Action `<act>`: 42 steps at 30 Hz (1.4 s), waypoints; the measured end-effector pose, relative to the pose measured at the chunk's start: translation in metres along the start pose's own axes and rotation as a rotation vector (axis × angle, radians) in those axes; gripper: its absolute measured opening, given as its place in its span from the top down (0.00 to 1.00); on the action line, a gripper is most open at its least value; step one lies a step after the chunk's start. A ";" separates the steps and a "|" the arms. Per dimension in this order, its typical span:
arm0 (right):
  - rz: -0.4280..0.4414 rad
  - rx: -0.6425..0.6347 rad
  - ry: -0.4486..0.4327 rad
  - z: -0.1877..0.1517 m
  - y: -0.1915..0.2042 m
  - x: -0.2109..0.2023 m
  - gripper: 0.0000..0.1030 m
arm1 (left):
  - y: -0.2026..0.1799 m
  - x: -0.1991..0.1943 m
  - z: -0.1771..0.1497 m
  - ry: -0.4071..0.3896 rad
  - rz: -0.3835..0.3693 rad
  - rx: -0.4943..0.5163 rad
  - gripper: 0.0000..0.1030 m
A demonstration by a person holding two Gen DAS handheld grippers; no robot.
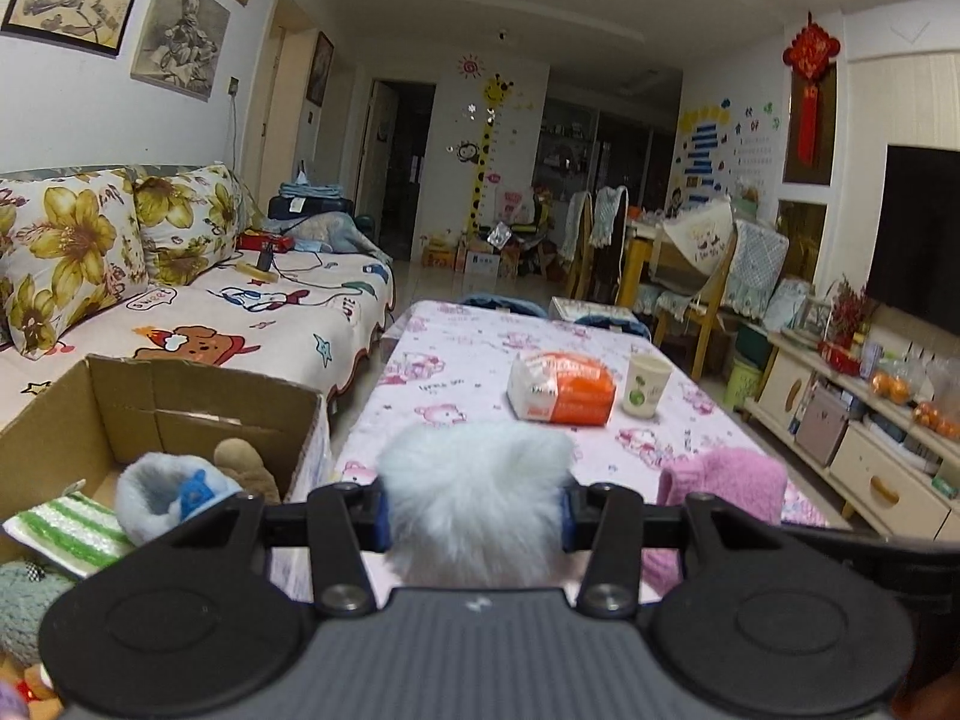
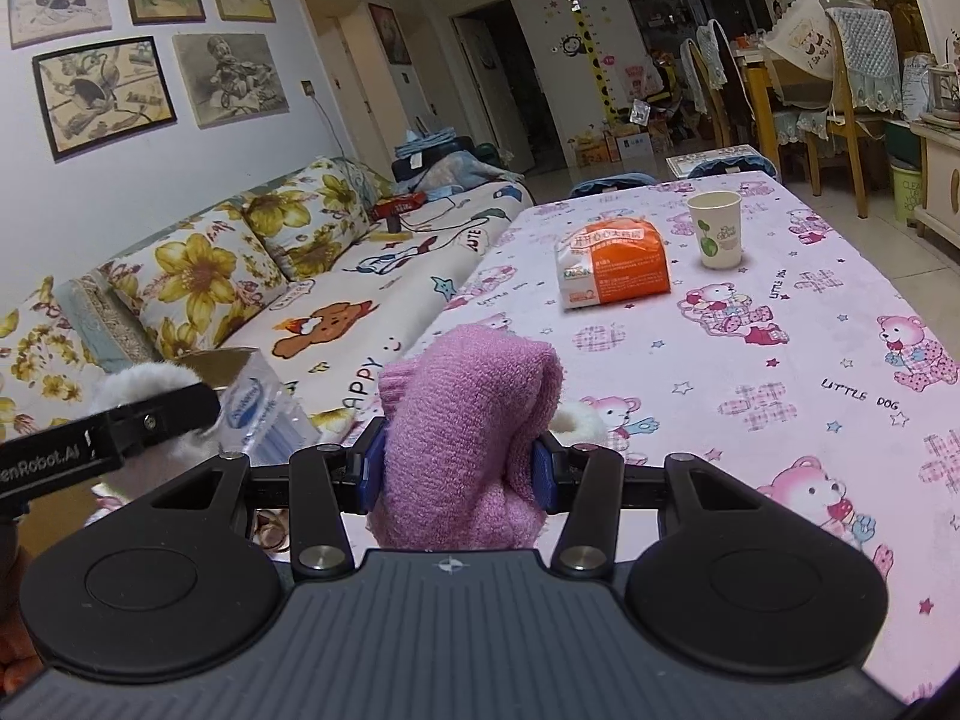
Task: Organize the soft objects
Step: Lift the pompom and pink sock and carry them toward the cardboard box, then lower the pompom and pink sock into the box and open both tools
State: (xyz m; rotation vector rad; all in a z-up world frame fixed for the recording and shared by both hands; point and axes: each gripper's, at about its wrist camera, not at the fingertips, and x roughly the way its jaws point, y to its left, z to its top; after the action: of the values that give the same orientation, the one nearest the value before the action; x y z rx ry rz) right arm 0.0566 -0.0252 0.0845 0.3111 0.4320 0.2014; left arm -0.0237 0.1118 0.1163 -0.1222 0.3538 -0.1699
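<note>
Two claws each carry one soft thing. The left claw [image 1: 474,516] pinches a white fluffy ball [image 1: 474,480] between its blue pads, jaws pressed into the fur from both sides so the light tuft cannot slip. The right claw [image 2: 456,471] is clamped the same way on a folded pink sock [image 2: 468,420], gripped at mid-body so the loose ends hang free.

Both loads seem to be held clear of the worktop [image 2: 780,312], probably for carrying. Left of the left claw and below it sits an open cardboard box [image 1: 198,402], already holding a blue slipper [image 1: 162,489], a striped cloth [image 1: 66,528] and a brown toy [image 1: 240,459], so it is likely the destination. Ahead of both claws, an orange packet [image 2: 618,267] and a paper cup [image 2: 714,228] stand well apart, not soft goods.
</note>
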 end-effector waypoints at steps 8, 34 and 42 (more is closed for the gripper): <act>0.055 -0.024 -0.005 0.002 0.022 -0.002 0.43 | 0.018 -0.017 0.009 -0.056 -0.002 -0.061 0.56; 0.377 -0.181 0.072 0.008 0.115 0.049 0.42 | 0.110 -0.048 0.021 -0.192 0.210 -0.249 0.55; 0.415 -0.194 0.141 0.007 0.123 0.083 0.41 | 0.137 -0.044 0.017 -0.156 0.302 -0.290 0.55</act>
State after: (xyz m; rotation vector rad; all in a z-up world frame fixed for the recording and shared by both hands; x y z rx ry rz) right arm 0.1181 0.1088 0.1004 0.1934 0.4799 0.6698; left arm -0.0387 0.2559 0.1262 -0.3637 0.2360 0.1905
